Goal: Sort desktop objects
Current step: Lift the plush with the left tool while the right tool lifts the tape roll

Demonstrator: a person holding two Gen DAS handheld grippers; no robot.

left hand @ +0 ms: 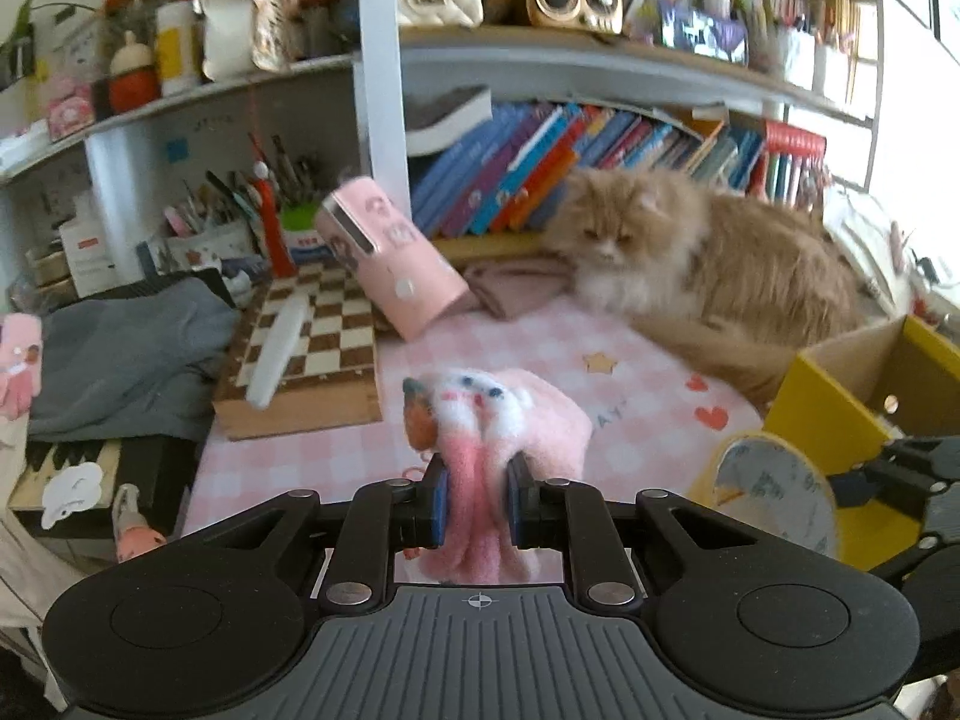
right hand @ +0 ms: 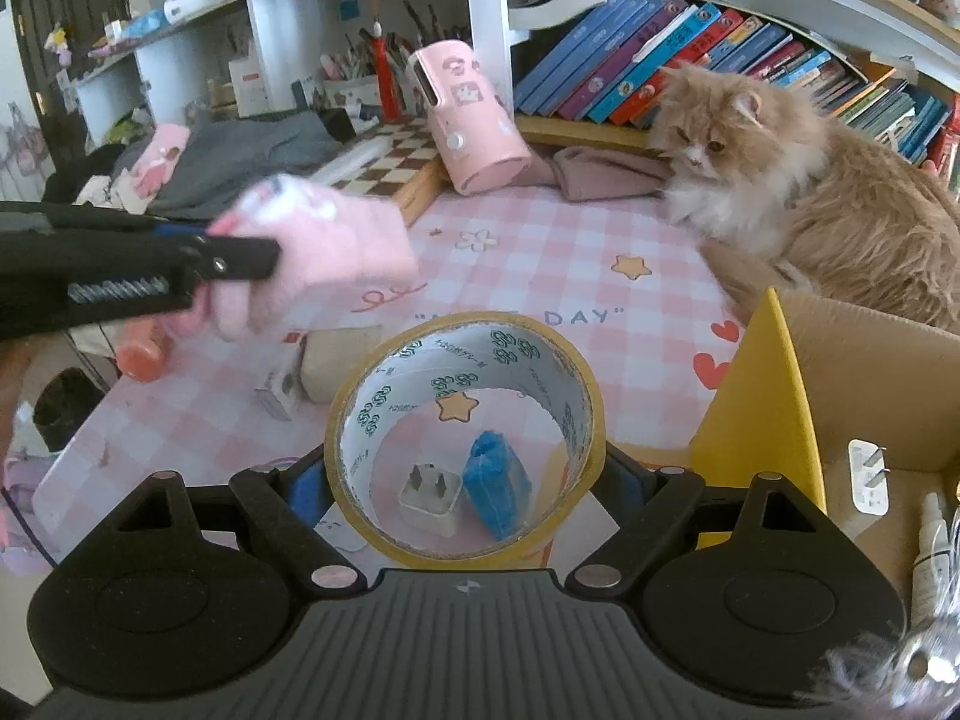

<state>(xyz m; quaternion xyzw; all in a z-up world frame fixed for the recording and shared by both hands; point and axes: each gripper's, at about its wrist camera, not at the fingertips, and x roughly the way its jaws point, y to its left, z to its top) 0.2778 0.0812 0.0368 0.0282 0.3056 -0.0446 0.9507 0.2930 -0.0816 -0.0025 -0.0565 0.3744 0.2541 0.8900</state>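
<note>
A fluffy pink glove [left hand: 480, 468] with a white animal face and a small orange carrot sewn on it hangs pinched in the left claw [left hand: 478, 504], whose blue pads press into the soft knit from both sides; the claw is clenched on it and the glove hangs clear above the pink checked desk [left hand: 630, 372]. In the right wrist view the same glove [right hand: 336, 240] shows above the desk's left side, gripped by the black fingers of the left claw [right hand: 240, 252]. The right claw [right hand: 465, 480] grasps a roll of yellow tape [right hand: 465, 438] across its outer rim, the roll standing on edge between the wide-set blue pads, its printed white core facing the camera. Through the ring, a white plug adapter [right hand: 431, 498] and a blue wrapped item [right hand: 497, 483] lie side by side on the desk. A yellow-sided cardboard box [right hand: 762, 420] stands at the desk's right edge, with another white plug [right hand: 867, 474] inside. Toward the far edge a pink cylinder case [right hand: 468, 120] leans tilted beside a chessboard [left hand: 306, 336], and a long-haired ginger cat [right hand: 798, 180] lies at the far right corner, in front of a row of books [left hand: 570, 162]. Grey clothing [left hand: 132, 354] is heaped at the left edge.
</note>
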